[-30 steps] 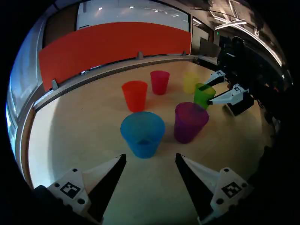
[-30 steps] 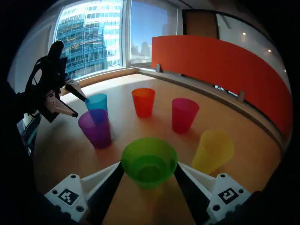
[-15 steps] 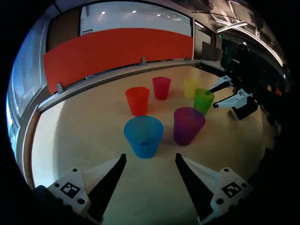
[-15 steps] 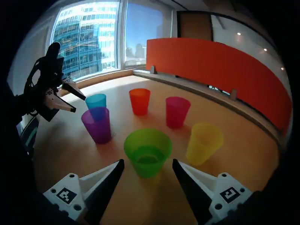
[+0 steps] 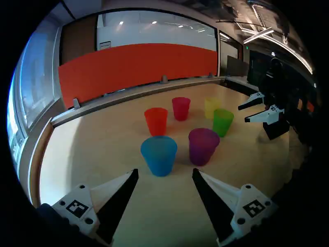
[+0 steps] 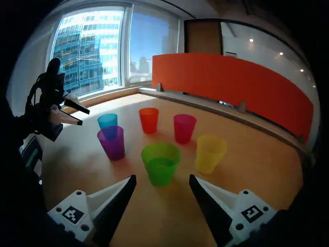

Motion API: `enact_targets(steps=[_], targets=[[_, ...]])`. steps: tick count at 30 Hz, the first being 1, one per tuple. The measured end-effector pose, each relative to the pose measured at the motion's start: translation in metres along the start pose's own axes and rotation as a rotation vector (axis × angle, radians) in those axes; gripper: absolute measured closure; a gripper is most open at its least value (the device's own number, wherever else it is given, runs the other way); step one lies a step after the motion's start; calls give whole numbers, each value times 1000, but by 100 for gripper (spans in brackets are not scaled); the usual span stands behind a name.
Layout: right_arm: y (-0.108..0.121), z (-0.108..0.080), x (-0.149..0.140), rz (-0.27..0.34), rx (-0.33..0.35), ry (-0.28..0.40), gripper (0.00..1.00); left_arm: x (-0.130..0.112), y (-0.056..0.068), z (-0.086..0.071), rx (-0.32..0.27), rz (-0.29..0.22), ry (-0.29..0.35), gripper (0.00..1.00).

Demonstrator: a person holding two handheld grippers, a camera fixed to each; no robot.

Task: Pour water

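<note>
Green cup (image 6: 161, 162) just ahead of spread right gripper (image 6: 161, 177), seemingly untouched.

Six translucent plastic cups stand upright, mouths open, in a loose ring on the pale wooden table (image 5: 94, 148), none touching another. In the left gripper view the blue cup (image 5: 159, 155) and purple cup (image 5: 202, 146) stand nearest, side by side, with the orange cup (image 5: 156, 121), pink cup (image 5: 181, 108), yellow cup (image 5: 211, 107) and green cup (image 5: 223, 122) beyond them. The green cup's lower part looks darker; whether that is water cannot be told.
</note>
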State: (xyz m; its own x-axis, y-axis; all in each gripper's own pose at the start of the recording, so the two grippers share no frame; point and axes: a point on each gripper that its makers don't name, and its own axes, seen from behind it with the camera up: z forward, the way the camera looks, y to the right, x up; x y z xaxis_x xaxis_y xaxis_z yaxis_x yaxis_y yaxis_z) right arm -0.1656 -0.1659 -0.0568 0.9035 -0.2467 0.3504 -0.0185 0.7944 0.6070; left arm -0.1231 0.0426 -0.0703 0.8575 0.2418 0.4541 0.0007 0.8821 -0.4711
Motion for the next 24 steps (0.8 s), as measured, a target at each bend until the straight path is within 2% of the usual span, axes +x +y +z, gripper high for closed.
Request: enact_targets(steps=[5, 9, 18, 24], targets=[[-2, -15, 4, 39, -37, 43, 0, 8, 1, -9, 34, -15, 51, 3], [5, -26, 11, 63, -84, 83, 0, 19, -2, -13, 75, -29, 106, 2], [31, -50, 50, 93, -217, 217, 0, 58, -8, -27, 156, -56, 266, 2], [57, -63, 76, 77, -348, 315, 0, 84, -22, -42, 259, -77, 375, 3]])
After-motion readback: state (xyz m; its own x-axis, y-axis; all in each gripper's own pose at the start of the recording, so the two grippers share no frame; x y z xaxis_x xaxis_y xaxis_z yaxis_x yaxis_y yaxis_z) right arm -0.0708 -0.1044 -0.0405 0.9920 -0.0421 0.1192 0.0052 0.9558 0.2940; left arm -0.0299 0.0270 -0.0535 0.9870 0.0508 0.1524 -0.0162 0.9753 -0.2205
